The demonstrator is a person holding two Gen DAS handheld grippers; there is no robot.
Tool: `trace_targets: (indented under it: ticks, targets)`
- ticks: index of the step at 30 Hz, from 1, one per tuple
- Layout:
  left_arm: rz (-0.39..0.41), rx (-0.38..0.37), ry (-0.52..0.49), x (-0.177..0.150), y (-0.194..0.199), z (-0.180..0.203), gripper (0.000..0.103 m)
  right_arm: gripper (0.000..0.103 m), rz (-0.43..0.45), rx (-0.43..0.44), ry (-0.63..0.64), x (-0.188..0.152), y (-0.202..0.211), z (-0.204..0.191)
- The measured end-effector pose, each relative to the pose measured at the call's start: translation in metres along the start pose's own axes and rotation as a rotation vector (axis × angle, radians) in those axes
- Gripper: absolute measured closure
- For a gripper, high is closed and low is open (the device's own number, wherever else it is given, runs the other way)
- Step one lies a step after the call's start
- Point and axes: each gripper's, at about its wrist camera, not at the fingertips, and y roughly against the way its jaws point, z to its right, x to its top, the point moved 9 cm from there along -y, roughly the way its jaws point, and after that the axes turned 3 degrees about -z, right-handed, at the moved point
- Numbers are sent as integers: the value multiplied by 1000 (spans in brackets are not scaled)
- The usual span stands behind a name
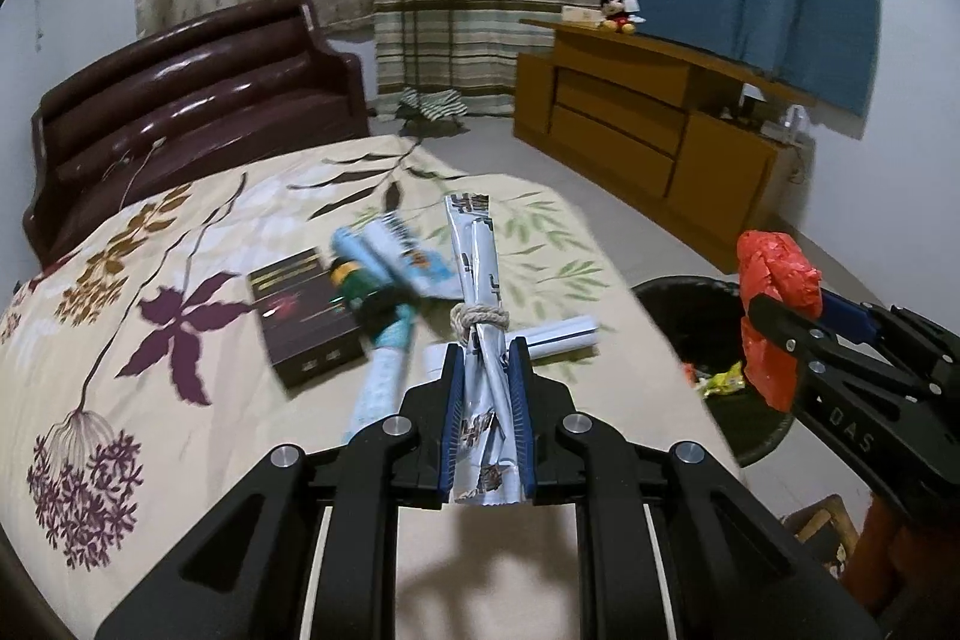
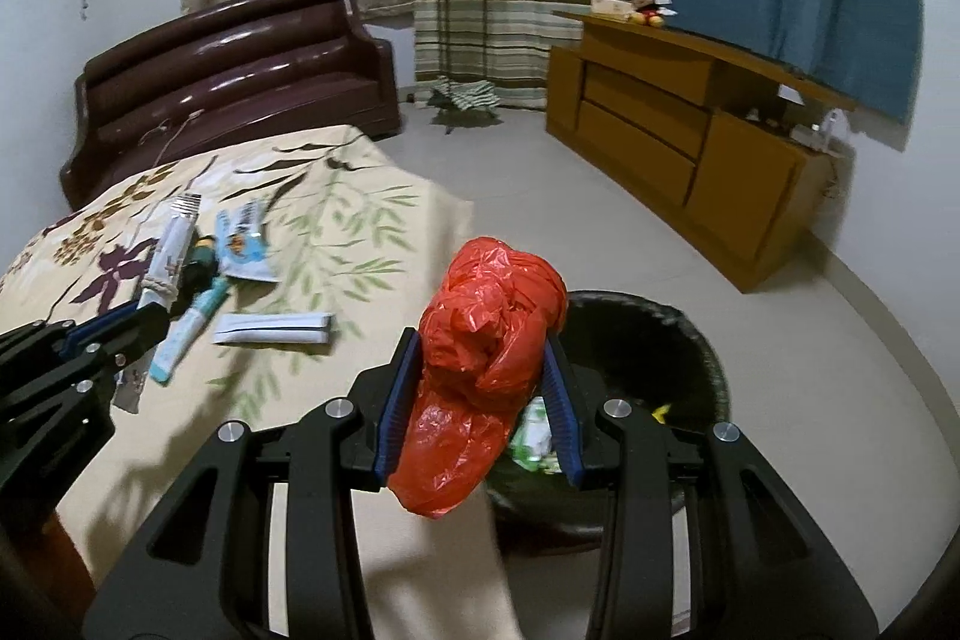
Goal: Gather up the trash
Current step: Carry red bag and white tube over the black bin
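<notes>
The bed, under a floral cream cover, carries most of the things; beyond its head end stands a dark brown sofa, and across the floor a wooden sideboard. A black trash bin sits on the floor just off the bed's right edge, with green and yellow wrappers inside.

The right gripper pinches a crumpled red plastic bag between its blue pads, holding it above the near rim of the bin. The left gripper is pressed onto a long silver wrapper tied round with a knot of twine; the wrapper is raised over the bed's middle, toward the right edge.

On the cover behind it lie a dark box, a blurred light blue tube with a green and black object across it, a blue and white packet, and a folded white paper nearest the right edge.
</notes>
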Motion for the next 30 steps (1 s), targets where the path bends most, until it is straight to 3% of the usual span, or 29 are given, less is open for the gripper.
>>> trace_targets:
  ticks: [14, 30]
  targets:
    - [13, -91, -114, 19, -27, 79, 87, 65, -8, -112, -74, 1, -9, 68]
    - [-41, -100, -187, 25, -73, 125, 87, 64, -33, -143, -117, -2, -38, 103]
